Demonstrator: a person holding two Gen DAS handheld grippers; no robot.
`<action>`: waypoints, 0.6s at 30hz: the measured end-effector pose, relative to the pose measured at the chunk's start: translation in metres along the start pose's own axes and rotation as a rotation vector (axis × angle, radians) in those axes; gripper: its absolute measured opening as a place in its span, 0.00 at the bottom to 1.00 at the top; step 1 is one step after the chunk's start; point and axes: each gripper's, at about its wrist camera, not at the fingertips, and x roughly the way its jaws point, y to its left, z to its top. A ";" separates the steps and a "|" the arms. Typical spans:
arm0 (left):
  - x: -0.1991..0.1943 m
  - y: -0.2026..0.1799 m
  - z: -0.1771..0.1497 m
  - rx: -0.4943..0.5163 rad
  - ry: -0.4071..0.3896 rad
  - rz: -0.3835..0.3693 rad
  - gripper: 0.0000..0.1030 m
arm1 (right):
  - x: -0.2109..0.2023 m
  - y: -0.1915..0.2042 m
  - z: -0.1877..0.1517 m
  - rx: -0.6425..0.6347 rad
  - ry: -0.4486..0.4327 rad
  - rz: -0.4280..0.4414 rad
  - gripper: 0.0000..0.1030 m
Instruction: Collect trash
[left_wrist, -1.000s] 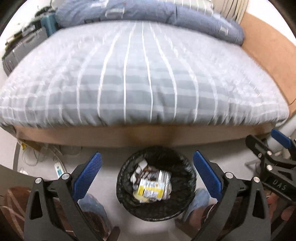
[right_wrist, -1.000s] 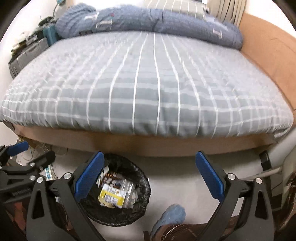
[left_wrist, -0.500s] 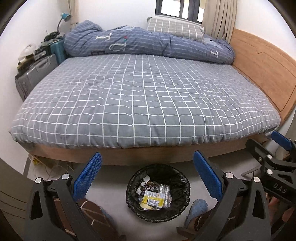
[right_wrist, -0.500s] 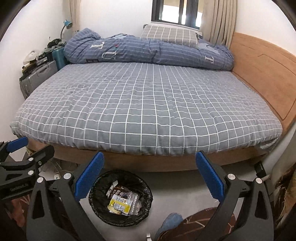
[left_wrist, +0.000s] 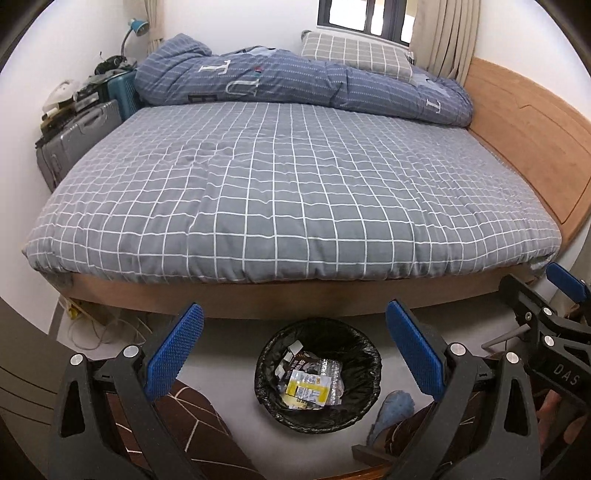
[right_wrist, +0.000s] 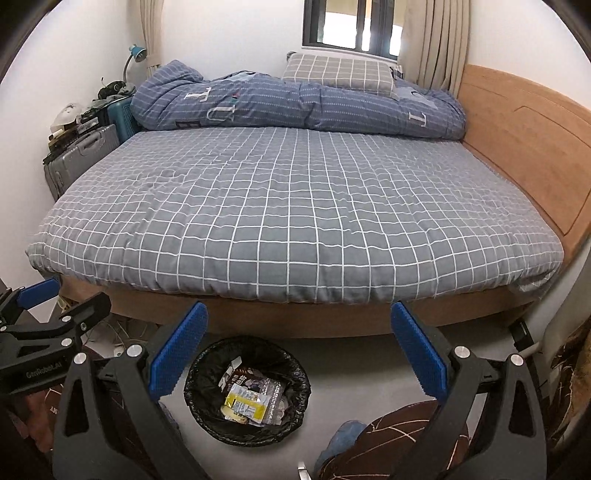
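Beside a grey checked bed (left_wrist: 295, 192), both grippers (left_wrist: 291, 354) (right_wrist: 295, 350) hang wide open, empty, above the wrapper-filled black-lined bin (left_wrist: 319, 373), suggesting collection is finished.

Both claws seemingly higher, bin (left_wrist: 318, 374) farther

The right tool (left_wrist: 565, 373), seen at the right edge of the left wrist view, carries the white letters "DAS". The left tool (right_wrist: 40, 373), at the left edge of the right wrist view, reads "GenRobot.AI". The blue quilt (left_wrist: 295, 83) at the far end of the bed shows large pale letters: "T", "U" and "I". Print on the wrappers in the bin is too small to read.
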 end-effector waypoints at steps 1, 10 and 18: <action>0.000 0.000 0.000 0.001 0.000 0.001 0.94 | 0.000 0.000 0.000 0.000 0.000 0.000 0.93; 0.003 0.001 0.000 0.002 -0.002 -0.001 0.94 | 0.003 0.000 -0.002 0.003 0.004 0.000 0.93; 0.005 -0.001 0.000 0.022 0.002 0.013 0.94 | 0.004 -0.001 -0.002 0.004 0.011 0.000 0.93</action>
